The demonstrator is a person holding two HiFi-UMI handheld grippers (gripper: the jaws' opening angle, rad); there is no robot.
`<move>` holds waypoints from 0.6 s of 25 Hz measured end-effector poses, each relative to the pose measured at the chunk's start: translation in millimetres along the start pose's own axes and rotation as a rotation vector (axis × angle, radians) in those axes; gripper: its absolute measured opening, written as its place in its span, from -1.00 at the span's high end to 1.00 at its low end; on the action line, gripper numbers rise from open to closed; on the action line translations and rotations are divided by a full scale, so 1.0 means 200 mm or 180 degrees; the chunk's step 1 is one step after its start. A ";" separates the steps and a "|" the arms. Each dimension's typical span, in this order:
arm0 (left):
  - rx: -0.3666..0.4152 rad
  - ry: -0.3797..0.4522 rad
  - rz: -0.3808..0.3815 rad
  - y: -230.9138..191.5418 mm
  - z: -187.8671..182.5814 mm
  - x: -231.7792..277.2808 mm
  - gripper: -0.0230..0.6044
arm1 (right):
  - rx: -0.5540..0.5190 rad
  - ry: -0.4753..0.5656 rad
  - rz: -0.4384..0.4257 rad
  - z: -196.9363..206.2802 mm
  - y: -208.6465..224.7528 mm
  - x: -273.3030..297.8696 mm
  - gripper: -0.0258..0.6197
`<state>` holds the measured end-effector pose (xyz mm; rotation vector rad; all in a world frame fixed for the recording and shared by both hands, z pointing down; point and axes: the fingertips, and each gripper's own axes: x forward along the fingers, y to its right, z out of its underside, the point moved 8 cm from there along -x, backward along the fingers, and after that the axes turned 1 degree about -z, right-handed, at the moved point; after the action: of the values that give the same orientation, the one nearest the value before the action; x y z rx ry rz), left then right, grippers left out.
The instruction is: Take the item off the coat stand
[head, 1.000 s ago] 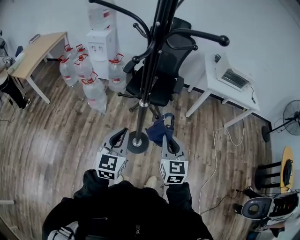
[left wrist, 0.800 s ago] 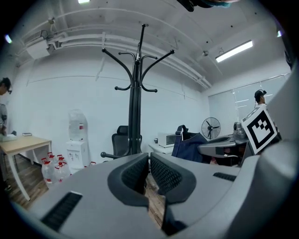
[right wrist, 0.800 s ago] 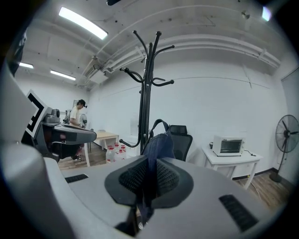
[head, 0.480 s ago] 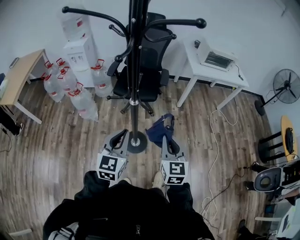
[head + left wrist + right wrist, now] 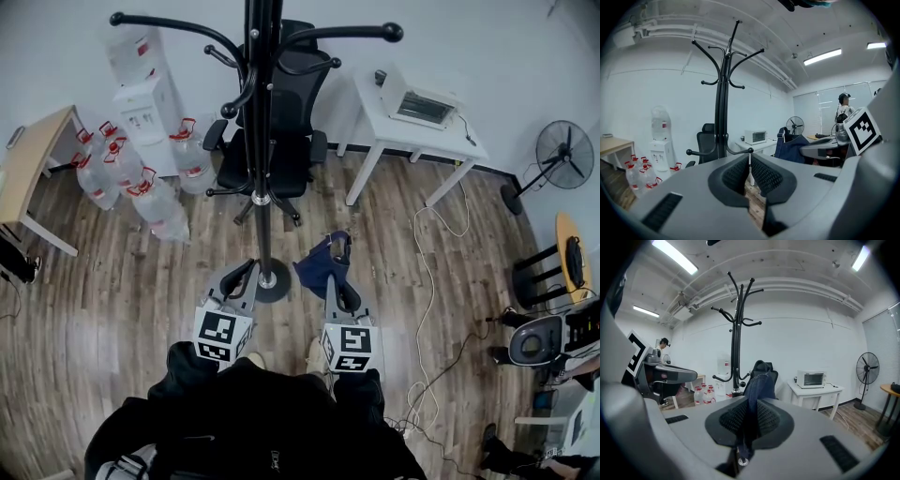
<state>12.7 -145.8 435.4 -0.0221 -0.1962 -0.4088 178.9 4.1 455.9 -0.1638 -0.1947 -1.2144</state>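
Right gripper view: the right gripper's jaws are clenched on the strap of a blue denim bag.
Head view: the bag hangs from those jaws, clear of the coat stand and near its base; the left gripper's jaws are closed on nothing.

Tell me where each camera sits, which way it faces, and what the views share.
Head view: on the person's head, looking steeply down at the coat stand and floor; shows left tool, right tool, dark sleeves.
Left gripper view: rides the left tool, facing along its shut, empty jaws toward the coat stand.
Right gripper view: rides the right tool, facing along jaws clamped on the blue bag strap.
Shared: all three show the coat stand and black office chair.
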 end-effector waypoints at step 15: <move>-0.0013 0.0006 -0.0062 0.02 0.00 -0.01 0.82 | -0.0040 0.0037 -0.0093 -0.02 0.00 0.01 0.81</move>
<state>12.0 -142.2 434.3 -0.0240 -0.1938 -0.4288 180.4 1.7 452.5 -0.1653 -0.1798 -1.2457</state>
